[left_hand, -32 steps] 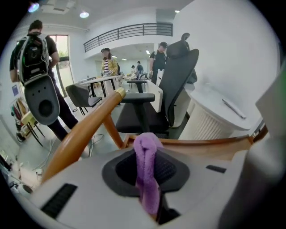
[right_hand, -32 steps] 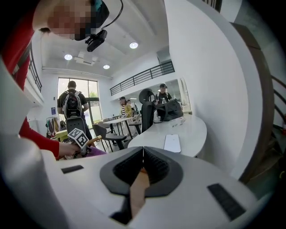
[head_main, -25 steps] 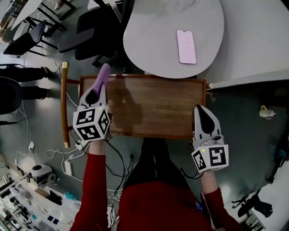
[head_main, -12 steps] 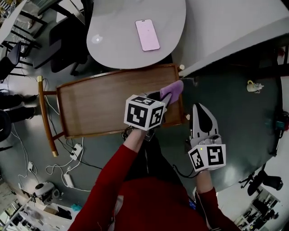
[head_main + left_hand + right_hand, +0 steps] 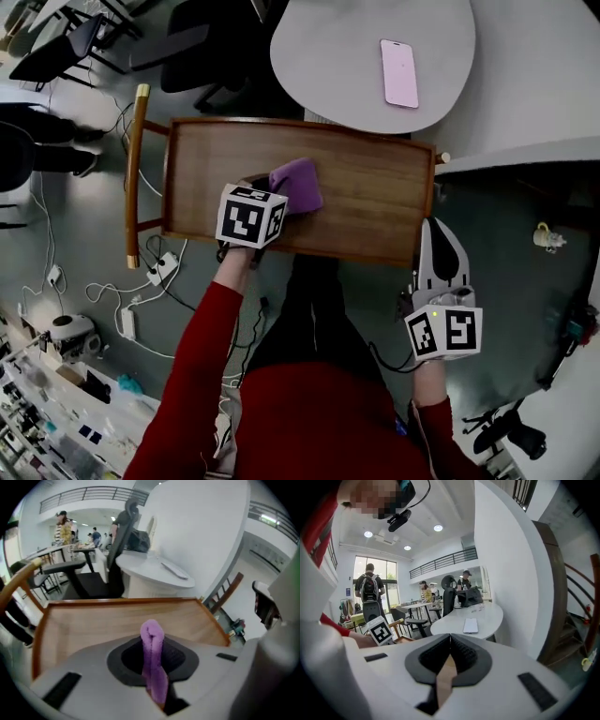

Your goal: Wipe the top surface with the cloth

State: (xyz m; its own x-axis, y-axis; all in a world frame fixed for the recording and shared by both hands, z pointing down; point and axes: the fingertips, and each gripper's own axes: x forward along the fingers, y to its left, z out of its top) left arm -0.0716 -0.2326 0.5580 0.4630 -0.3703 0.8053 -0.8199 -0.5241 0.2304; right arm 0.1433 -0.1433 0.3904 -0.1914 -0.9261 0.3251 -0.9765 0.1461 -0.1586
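Note:
A purple cloth (image 5: 298,183) lies pressed on the middle of the wooden top surface (image 5: 375,202), a rimmed brown tray-like top. My left gripper (image 5: 280,194) is shut on the cloth, its marker cube towards the near edge. In the left gripper view the cloth (image 5: 153,653) stands folded between the jaws of the left gripper (image 5: 153,667), with the wood (image 5: 89,623) spread ahead. My right gripper (image 5: 438,229) hangs off the top's near right corner, shut with nothing in it. In its own view the right gripper (image 5: 449,651) shows its jaws closed together.
A white rounded table (image 5: 347,56) with a pink phone (image 5: 400,72) stands just beyond the wooden top. A wooden handle bar (image 5: 134,178) runs along the top's left end. Cables and power strips (image 5: 141,281) lie on the floor at left. Dark chairs (image 5: 178,42) stand behind.
The left gripper has swept the cloth from the top's left end to its right end and back to the middle. The right gripper has stayed by the near right corner.

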